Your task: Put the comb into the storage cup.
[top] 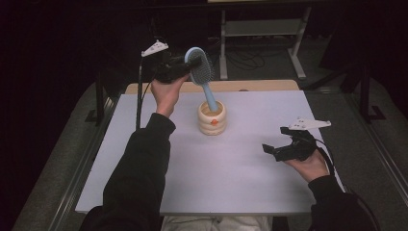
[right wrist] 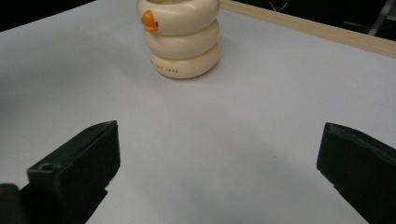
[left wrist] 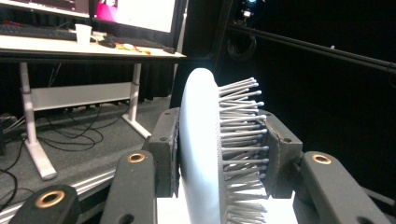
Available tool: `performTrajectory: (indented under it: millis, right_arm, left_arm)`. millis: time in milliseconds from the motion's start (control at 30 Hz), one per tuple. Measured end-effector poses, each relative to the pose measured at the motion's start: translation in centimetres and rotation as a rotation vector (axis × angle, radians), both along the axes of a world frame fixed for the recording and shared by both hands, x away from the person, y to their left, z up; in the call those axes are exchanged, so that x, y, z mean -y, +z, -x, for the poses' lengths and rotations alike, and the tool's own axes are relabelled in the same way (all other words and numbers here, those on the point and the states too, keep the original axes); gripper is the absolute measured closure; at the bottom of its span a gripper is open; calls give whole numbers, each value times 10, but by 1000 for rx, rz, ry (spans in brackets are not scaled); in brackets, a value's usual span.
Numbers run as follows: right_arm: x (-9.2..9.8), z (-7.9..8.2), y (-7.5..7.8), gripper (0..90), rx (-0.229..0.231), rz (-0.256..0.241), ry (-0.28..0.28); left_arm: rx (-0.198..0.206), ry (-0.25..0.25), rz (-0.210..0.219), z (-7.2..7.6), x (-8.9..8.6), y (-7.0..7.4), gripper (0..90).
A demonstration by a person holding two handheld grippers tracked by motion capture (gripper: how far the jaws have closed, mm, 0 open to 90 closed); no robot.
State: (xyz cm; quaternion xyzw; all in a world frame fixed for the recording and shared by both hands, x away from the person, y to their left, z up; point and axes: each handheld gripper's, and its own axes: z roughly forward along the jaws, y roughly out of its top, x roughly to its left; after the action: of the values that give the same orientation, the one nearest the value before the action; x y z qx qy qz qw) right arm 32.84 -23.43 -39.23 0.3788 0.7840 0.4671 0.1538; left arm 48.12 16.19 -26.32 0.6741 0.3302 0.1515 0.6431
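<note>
High view: the white bench carries a cream ringed holder near its middle. A blue hairbrush leans with its handle inside that holder, its head clamped by the left gripper. The right gripper hovers well apart, fingers spread wide.

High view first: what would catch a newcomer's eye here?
The blue hairbrush stands out: the left tool is shut on its bristled head, and its handle dips into the cream ringed holder near the middle of the white table. The holder has a small orange mark on its side. The right tool hovers open over the table's right side, holding nothing.
</note>
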Motion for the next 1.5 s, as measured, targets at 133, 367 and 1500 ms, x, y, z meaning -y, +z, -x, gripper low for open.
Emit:
performTrajectory:
  millis: [133,367,1500]
  right_arm:
    - [0,0,0,0,0,0,2]
    - [-1,0,0,0,1,2,4]
    - [-1,0,0,0,-11,-3,14]
  left_arm:
    - [-6,4,-16,-1,2,-7,558]
    - [-25,2,-25,-3,6,-22,558]
    - [-182,57,70,-15,10,-88,555]
